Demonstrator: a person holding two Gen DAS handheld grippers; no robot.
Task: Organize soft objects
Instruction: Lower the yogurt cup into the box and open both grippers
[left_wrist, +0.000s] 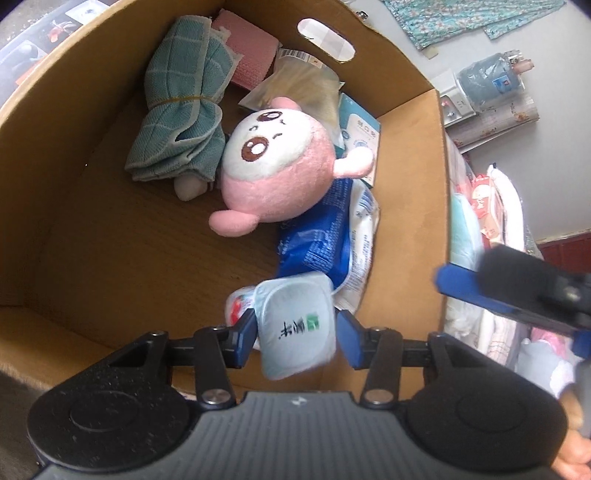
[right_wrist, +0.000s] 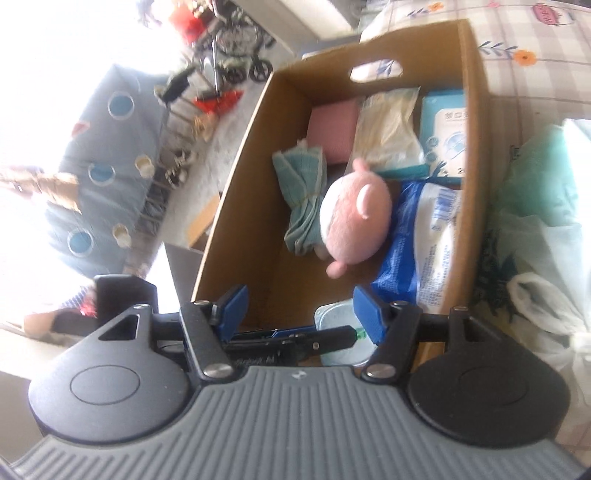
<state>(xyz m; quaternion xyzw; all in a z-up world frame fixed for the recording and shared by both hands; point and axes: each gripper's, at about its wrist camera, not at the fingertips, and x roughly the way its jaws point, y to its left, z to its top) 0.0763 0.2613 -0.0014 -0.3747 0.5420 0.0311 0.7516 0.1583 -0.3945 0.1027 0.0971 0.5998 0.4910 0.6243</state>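
Observation:
A cardboard box (left_wrist: 410, 206) holds a pink plush toy (left_wrist: 273, 166), a folded teal towel (left_wrist: 177, 110), a pink cloth (left_wrist: 251, 55), a clear bag (left_wrist: 306, 88), a teal packet (left_wrist: 360, 136) and a blue and white pack (left_wrist: 325, 236). My left gripper (left_wrist: 297, 332) is over the box's near end. Its jaws stand apart around a pale tissue pack (left_wrist: 295, 325), which touches the left finger, with a gap at the right. My right gripper (right_wrist: 299, 310) is open and empty above the box (right_wrist: 236, 177); the left gripper and tissue pack (right_wrist: 334, 317) show below it.
Outside the box on the right lie soft bundles and plastic bags (right_wrist: 546, 288) on a checked cloth (right_wrist: 517, 55). A water jug (left_wrist: 487, 79) stands beyond the box. A patterned sofa (right_wrist: 99, 155) and a stroller (right_wrist: 236, 48) are on the left of the right wrist view.

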